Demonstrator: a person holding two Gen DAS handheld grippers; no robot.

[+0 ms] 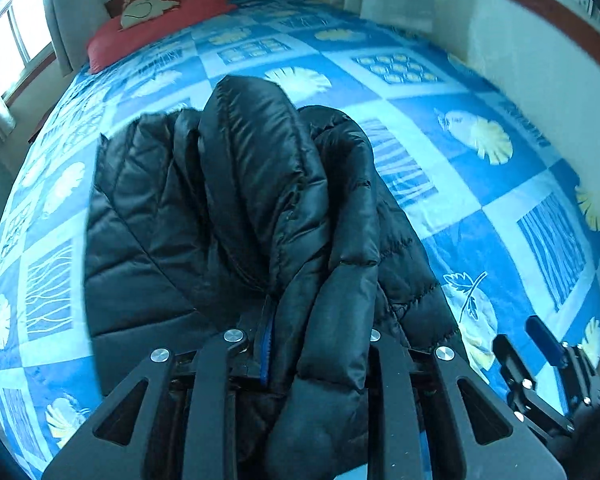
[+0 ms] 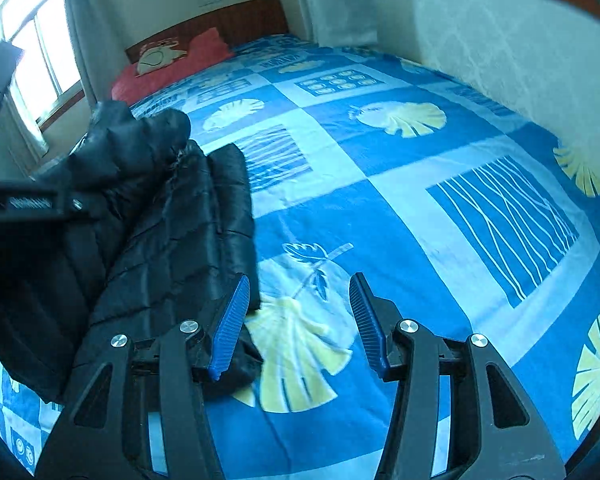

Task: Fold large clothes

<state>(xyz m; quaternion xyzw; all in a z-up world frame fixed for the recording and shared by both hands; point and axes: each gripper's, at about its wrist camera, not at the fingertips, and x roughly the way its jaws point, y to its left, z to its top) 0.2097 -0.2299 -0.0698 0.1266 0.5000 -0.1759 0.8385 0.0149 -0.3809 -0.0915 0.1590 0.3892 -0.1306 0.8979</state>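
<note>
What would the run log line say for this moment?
left tool: shut on black jacket | right tool: open, nothing between | jacket bunched on blue bedspread

Wide open blue patterned bedspread [image 2: 400, 200] ahead and right of the right gripper [image 2: 300, 320], nothing on it up to the wall [image 2: 500, 52]. On its left the bulky black puffer jacket [image 1: 240, 200] blocks the way, bunched between the left gripper's [image 1: 320, 360] fingers. Red pillow [image 1: 148, 32] fills the far headboard end.

One black puffer jacket [image 1: 228, 208], two grippers, one red pillow [image 1: 156, 28], one patterned bedspread [image 1: 440, 128], two windows.
</note>
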